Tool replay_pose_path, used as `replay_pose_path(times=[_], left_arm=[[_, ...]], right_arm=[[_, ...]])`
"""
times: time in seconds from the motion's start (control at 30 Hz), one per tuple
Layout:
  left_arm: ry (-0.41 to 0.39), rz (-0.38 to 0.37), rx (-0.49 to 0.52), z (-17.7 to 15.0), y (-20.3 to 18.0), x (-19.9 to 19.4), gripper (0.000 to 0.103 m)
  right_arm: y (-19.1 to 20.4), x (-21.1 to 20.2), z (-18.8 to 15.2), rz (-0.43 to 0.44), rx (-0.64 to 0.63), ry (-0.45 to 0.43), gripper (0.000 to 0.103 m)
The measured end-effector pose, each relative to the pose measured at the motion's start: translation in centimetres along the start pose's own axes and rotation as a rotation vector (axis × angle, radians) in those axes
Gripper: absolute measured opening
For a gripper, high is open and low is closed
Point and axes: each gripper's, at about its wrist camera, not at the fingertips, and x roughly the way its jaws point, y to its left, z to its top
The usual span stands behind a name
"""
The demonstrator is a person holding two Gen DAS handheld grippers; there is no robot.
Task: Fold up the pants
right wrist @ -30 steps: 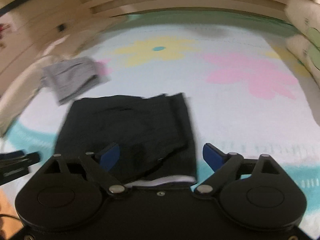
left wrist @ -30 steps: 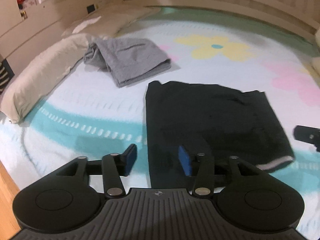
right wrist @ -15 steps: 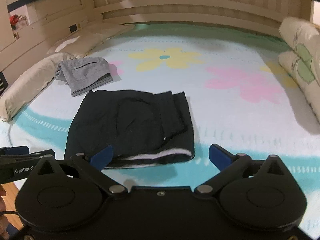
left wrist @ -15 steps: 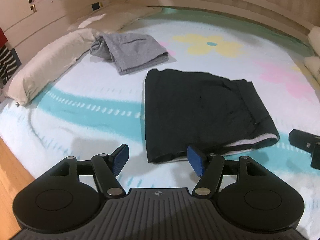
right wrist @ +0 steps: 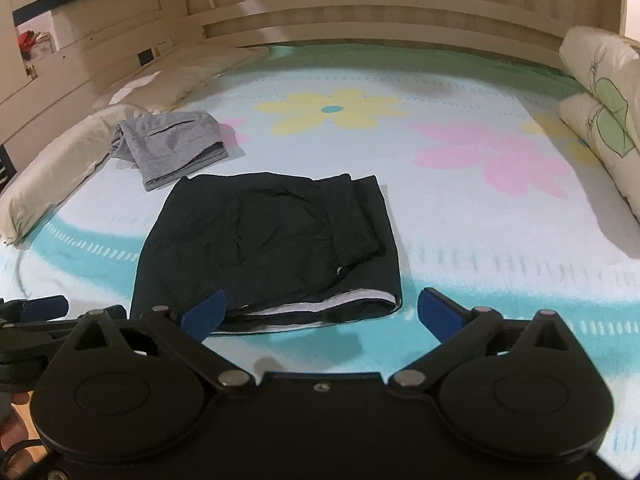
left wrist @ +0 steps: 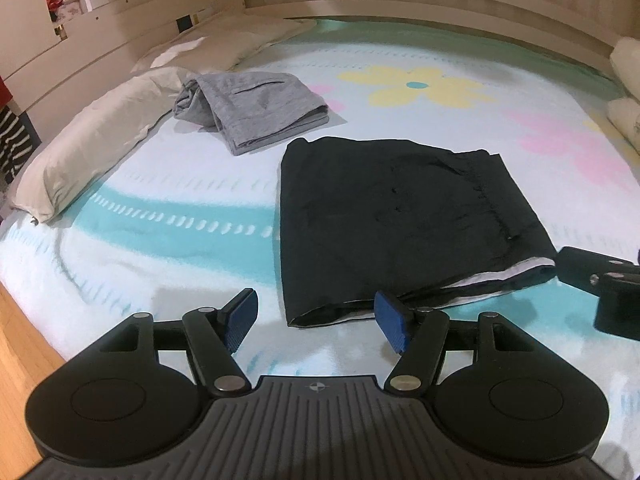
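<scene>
The black pants lie folded into a flat rectangle on the flowered bed sheet, with a white lining showing along the near edge; they also show in the right wrist view. My left gripper is open and empty, just in front of the pants' near left corner. My right gripper is open wide and empty, in front of the near edge. The right gripper's tip shows at the right of the left wrist view.
Folded grey pants lie behind the black ones, against a long white pillow. More pillows are stacked at the right. A wooden bed frame runs along the back. The bed's edge and wooden floor are at the near left.
Both grippers have drawn back from the black pants toward the bed's near edge and opened wider. The pants stay folded flat on the sheet.
</scene>
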Motion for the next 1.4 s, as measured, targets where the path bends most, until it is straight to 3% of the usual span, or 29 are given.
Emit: replay_pose_path(times=[1.4], left_arm=[[0.012, -0.022, 0.006, -0.05, -0.09, 0.10, 0.063]], right_arm=[[0.27, 0.97, -0.43, -0.001, 0.007, 0.052, 0.102]])
